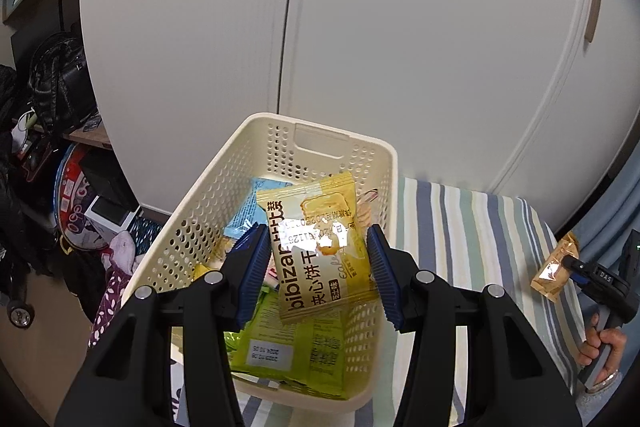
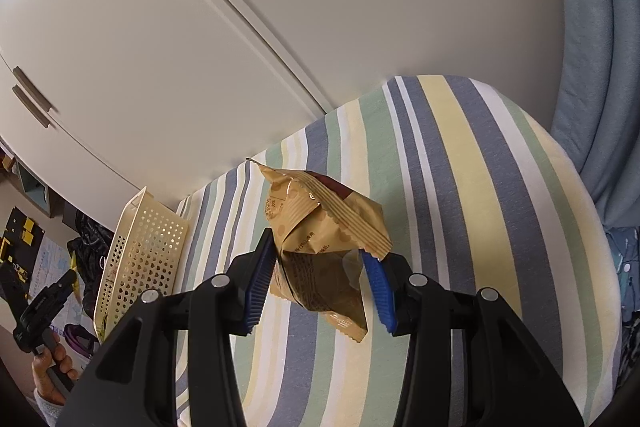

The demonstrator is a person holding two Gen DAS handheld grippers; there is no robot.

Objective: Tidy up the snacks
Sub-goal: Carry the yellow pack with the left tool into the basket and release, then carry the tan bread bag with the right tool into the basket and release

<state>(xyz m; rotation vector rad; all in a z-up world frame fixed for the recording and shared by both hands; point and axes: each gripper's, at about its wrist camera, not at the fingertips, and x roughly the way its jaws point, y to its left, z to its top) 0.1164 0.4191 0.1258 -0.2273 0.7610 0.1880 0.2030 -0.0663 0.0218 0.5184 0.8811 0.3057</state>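
Left wrist view: my left tongs (image 1: pixel 318 269) stand apart around the yellow packet (image 1: pixel 316 247) over the basket (image 1: pixel 192 227), right tongs (image 2: pixel 320 281) at 3 o'clock clamp the tan packet (image 2: pixel 320 227); that drops next.

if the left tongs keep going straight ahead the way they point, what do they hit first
Probably the yellow biscuit packet, which sits right between the left tongs over the cream basket. Beyond it lie the other snacks in the basket; depth is unclear.

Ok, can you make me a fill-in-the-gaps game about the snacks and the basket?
1. The yellow biscuit packet hangs over the cream perforated plastic ____.
2. The right gripper holds a crinkly ____ snack packet.
3. The bed cover has a ____ pattern.
4. The green packet lies ____ the basket.

Missing words: basket; brown; striped; inside
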